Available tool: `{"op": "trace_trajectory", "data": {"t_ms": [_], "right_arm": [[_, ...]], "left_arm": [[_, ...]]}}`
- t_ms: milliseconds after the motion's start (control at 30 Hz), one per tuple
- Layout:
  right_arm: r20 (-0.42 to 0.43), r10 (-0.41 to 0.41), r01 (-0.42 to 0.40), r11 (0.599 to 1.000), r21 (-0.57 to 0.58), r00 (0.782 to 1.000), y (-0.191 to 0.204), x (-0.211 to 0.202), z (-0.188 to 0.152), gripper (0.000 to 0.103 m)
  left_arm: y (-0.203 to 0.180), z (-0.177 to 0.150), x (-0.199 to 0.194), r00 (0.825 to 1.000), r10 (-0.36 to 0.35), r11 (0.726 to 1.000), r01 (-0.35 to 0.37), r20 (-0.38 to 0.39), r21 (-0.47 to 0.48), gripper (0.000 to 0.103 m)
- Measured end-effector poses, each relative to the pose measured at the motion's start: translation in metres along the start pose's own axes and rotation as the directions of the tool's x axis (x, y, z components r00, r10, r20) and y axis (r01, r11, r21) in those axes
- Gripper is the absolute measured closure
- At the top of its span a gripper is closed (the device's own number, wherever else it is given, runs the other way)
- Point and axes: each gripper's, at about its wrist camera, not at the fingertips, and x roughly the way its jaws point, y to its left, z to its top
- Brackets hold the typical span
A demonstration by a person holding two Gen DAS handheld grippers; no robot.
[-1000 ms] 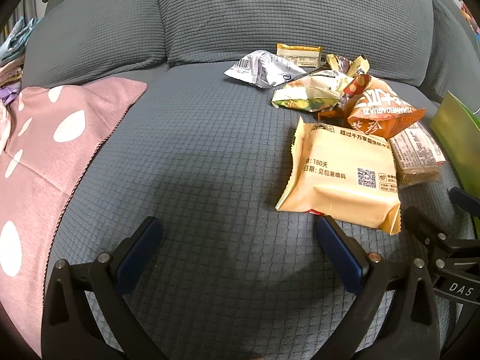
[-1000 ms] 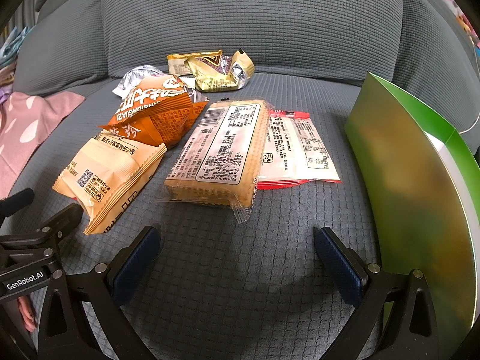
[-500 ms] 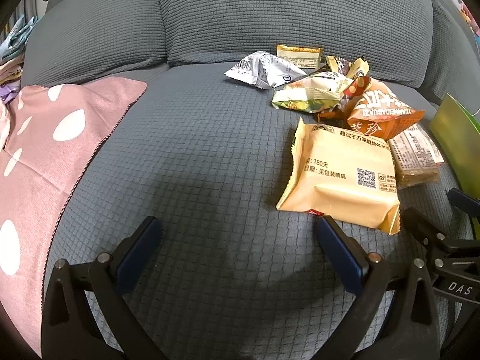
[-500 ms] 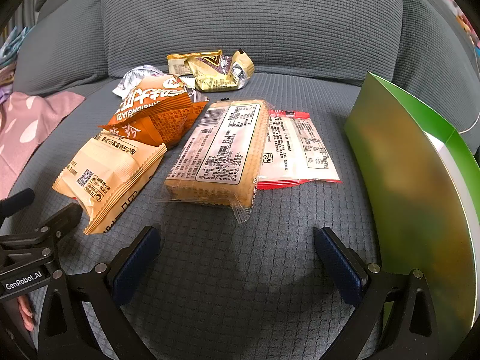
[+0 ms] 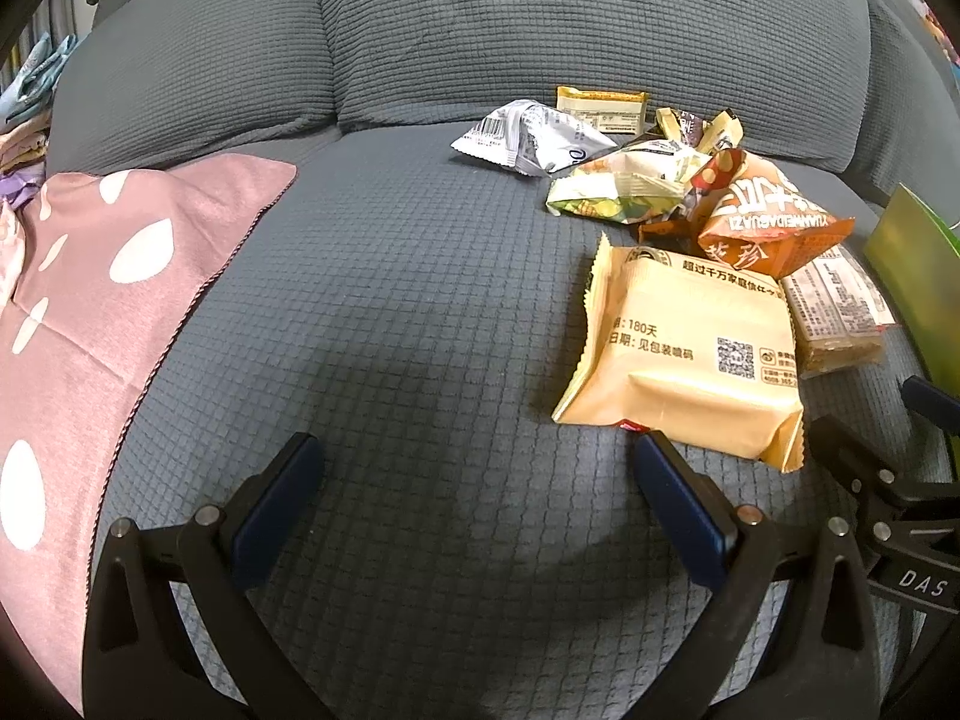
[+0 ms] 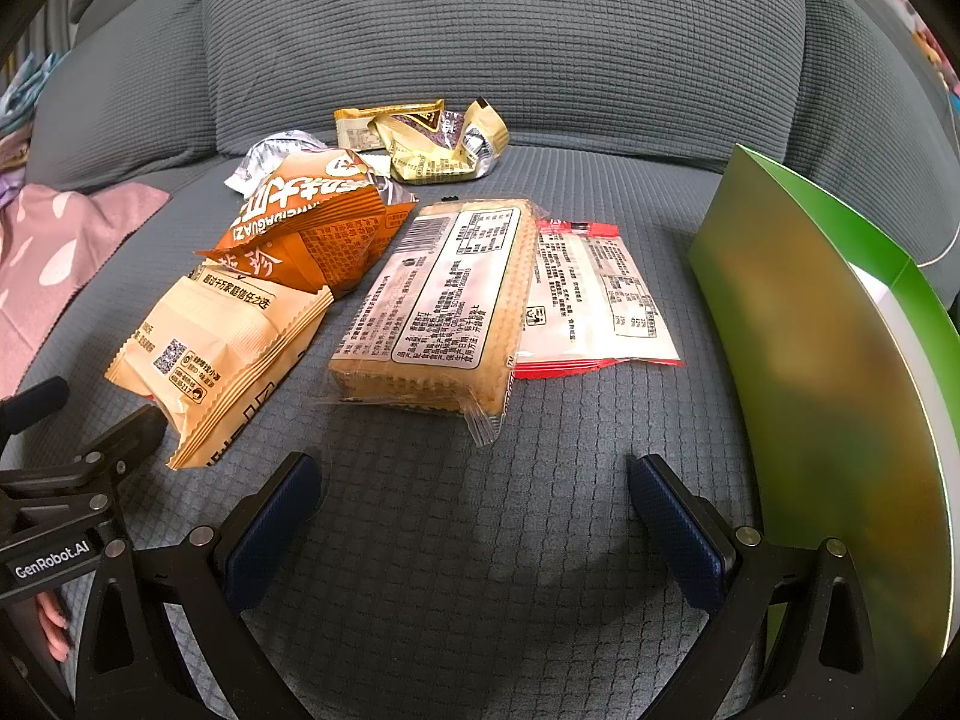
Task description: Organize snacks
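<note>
1. A pink spotted cloth (image 5: 90,300) lies at the far left of the grey sofa seat (image 5: 390,312).
2. The left claw (image 5: 474,498) hovers low over bare seat, jaws spread wide and empty. The tan snack bag (image 5: 690,348) lies just ahead of its right finger; a careless close would likely catch only the crimped edge and let the bag slip.
3. The orange bag (image 6: 312,222) rests partly on the tan one, so lifting either could drag its neighbour.
4. The cracker pack (image 6: 444,306) overlaps the red-edged sachet (image 6: 594,300); a hard squeeze could crush the crackers.
5. The right claw (image 6: 474,510) is also wide open and empty, just short of the crackers.
6. The green box (image 6: 828,360) stands at the right; a sideways swing could knock it over.
</note>
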Motion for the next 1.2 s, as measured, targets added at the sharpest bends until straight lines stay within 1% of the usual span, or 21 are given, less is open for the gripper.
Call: {"op": "trace_trajectory", "data": {"t_ms": [367, 967, 1200], "right_arm": [[0.000, 0.000, 0.000, 1.000, 0.000, 1.000, -0.0001, -0.0004, -0.0001, 0.000], [-0.001, 0.000, 0.000, 1.000, 0.001, 1.000, 0.0001, -0.0005, 0.0002, 0.000], [-0.002, 0.000, 0.000, 1.000, 0.001, 1.000, 0.0000, -0.0006, 0.0003, 0.000]], "left_arm": [[0.0000, -0.0005, -0.0014, 1.000, 0.020, 1.000, -0.021, -0.006, -0.008, 0.000], [0.0034, 0.0022, 0.0012, 1.000, -0.004, 1.000, 0.004, -0.004, -0.029, 0.000], [-0.0002, 0.0033, 0.0013, 1.000, 0.001, 1.000, -0.002, -0.005, -0.028, 0.000]]}}
